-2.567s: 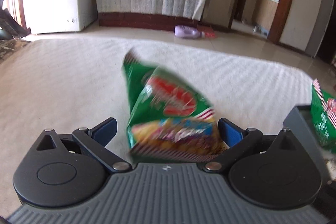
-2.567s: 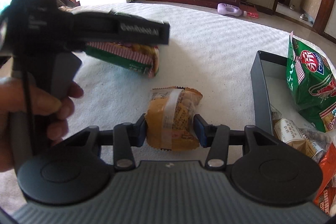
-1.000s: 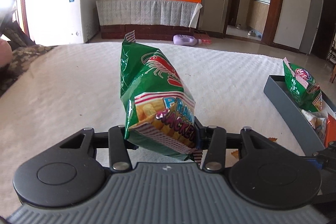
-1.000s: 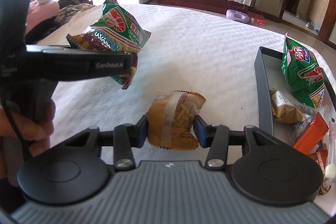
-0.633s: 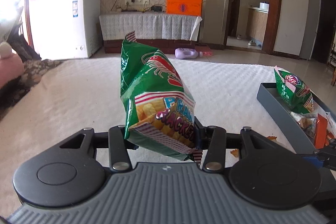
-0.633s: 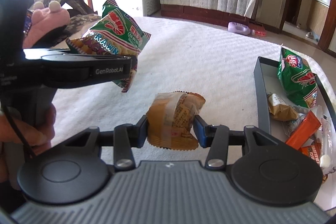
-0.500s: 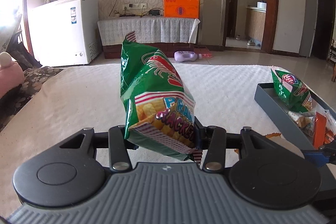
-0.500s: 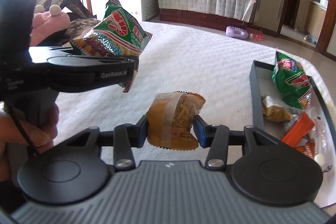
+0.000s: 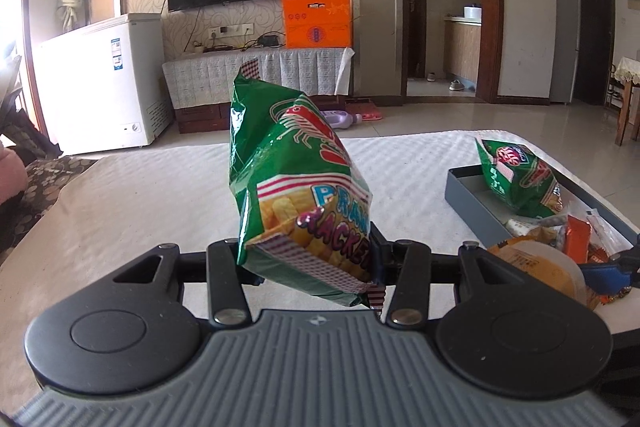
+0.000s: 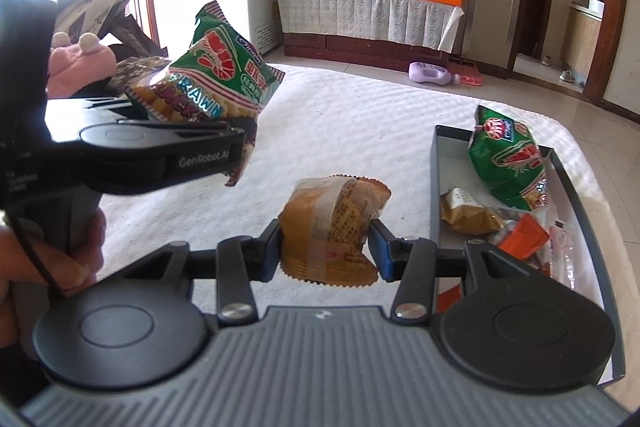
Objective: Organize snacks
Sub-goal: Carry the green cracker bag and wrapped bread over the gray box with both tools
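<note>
left gripper (image 9: 310,259) clamping green prawn cracker bag (image 9: 296,183), right gripper (image 10: 326,251) clamping brown pastry packet (image 10: 332,223), snack-filled grey tray (image 10: 436,163) right

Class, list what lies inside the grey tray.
In the tray: a green prawn-cracker bag, a brown packet, an orange packet and clear wrappers. The right gripper hides its near end.

My left gripper (image 9: 310,259) holds the prawn cracker bag (image 9: 296,183) left of my pastry (image 10: 332,223); tray (image 10: 436,167) sits right.
</note>
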Motion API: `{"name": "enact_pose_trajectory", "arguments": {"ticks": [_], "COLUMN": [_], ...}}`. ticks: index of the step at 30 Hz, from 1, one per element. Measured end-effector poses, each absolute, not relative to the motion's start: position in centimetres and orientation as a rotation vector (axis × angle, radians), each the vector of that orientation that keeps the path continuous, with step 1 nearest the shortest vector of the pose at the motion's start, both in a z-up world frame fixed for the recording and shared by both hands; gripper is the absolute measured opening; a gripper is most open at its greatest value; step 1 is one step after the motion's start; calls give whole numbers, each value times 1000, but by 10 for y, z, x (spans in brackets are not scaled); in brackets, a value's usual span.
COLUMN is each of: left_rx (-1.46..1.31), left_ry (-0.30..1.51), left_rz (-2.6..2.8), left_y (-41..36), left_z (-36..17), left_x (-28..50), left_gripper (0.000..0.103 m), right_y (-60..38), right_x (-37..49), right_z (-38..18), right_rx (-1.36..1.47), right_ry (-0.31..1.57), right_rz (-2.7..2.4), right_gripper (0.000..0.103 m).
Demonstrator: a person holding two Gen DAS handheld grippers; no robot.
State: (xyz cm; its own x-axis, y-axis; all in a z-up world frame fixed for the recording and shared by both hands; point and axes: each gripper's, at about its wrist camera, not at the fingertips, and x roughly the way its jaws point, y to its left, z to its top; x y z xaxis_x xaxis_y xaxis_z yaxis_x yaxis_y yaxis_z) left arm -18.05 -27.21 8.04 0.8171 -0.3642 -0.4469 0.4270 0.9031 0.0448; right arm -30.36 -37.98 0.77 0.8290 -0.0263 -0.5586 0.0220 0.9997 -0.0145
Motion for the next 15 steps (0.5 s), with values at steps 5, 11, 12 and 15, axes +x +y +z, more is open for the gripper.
{"name": "enact_pose_trajectory", "arguments": {"ticks": [5,11,12,15], "left_rx": [173,225,234,265], "left_ry": [437,410,402,387], "left_rz": [-457,-508,-517,-542], "left_y": [-288,-312,-316,-328], "left_z": [80,78,77,73], "left_x": [-188,-202,-205,-214], "left_gripper": [52,52,52,52], "right_y": [-391,-407,-411,-420], "right_x": [-312,-323,-326,-331], "right_z": [11,14,15,16], "right_rx": [3,17,20,26], "right_ry": [582,565,562,554], "right_rz": [-51,-89,-96,-116], "right_gripper": [49,49,49,49]}}
